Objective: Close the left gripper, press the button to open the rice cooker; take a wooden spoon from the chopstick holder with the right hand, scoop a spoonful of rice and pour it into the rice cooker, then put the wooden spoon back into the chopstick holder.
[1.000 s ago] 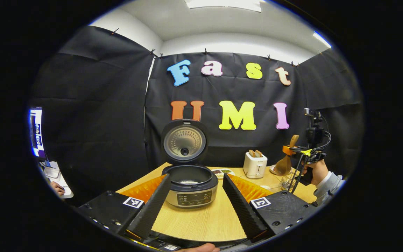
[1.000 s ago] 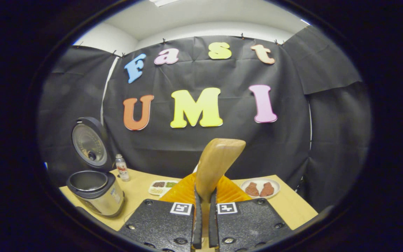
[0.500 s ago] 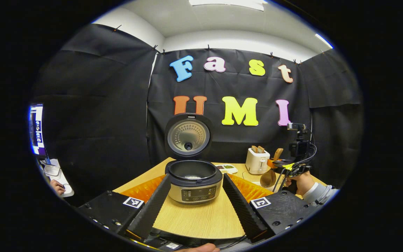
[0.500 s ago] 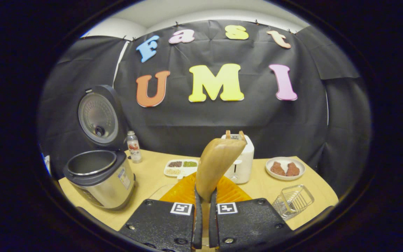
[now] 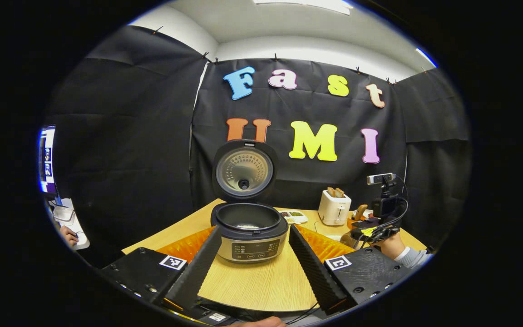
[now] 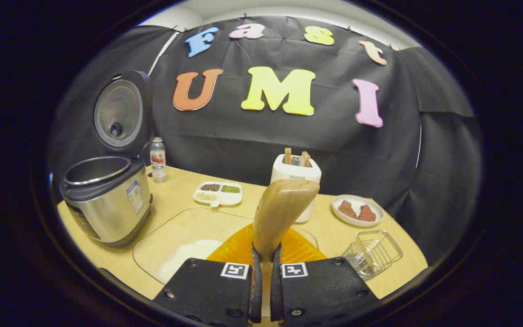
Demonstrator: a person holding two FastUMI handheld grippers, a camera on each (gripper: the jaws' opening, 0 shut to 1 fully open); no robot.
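**Right gripper carrying spoon over rice**

Right gripper is clamping the wooden spoon. Rice cooker, lid up at 10 o'clock, is awaiting its scoop; rice tray sits below, chopstick holder at 4 o'clock. Left gripper is hanging spread, empty.

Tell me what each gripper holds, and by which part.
The right gripper pinches the wooden spoon by its handle; the left gripper is open, holding nothing.

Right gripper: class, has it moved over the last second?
Yes. In the left gripper view the right gripper, shut on the wooden spoon, has sunk from above the toaster to its base level.
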